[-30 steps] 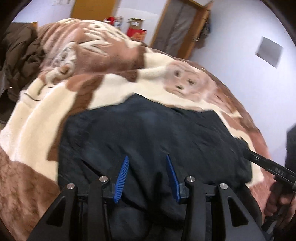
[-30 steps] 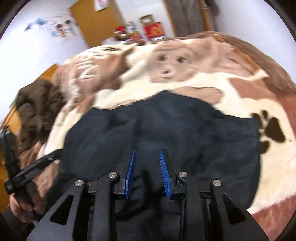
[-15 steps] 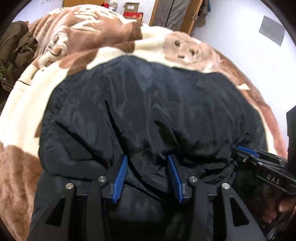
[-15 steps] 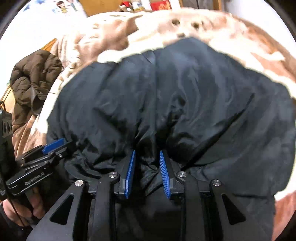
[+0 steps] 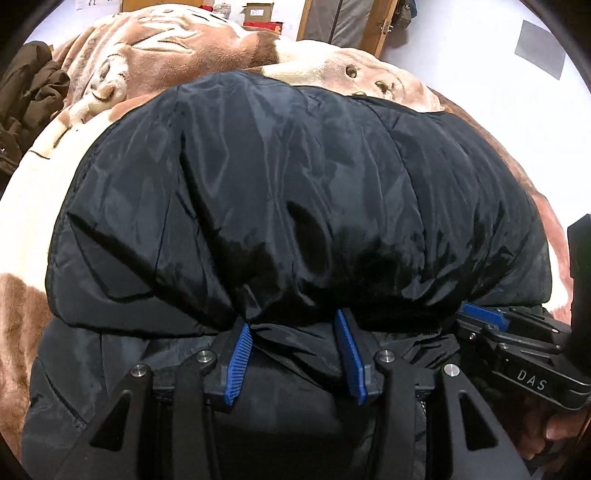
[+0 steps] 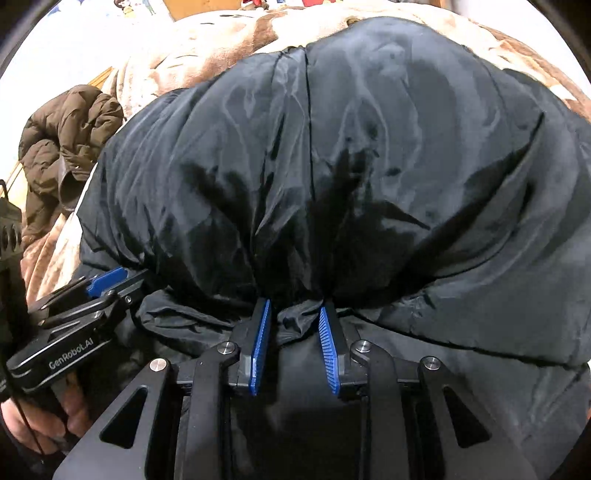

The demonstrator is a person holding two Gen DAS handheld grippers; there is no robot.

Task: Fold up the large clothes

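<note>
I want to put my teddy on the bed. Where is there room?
Bare blanket lies left of the black jacket, below the brown coat, and beyond the jacket's far edge. The near side is crowded: both grippers pinch the jacket.

A home bedroom is indicated by a bed covered with a brown-and-cream plush animal-print blanket (image 5: pixel 207 44), a wooden wardrobe (image 5: pixel 351 22) against the white wall, and a brown puffer jacket (image 6: pixel 66 147) left aside.
</note>
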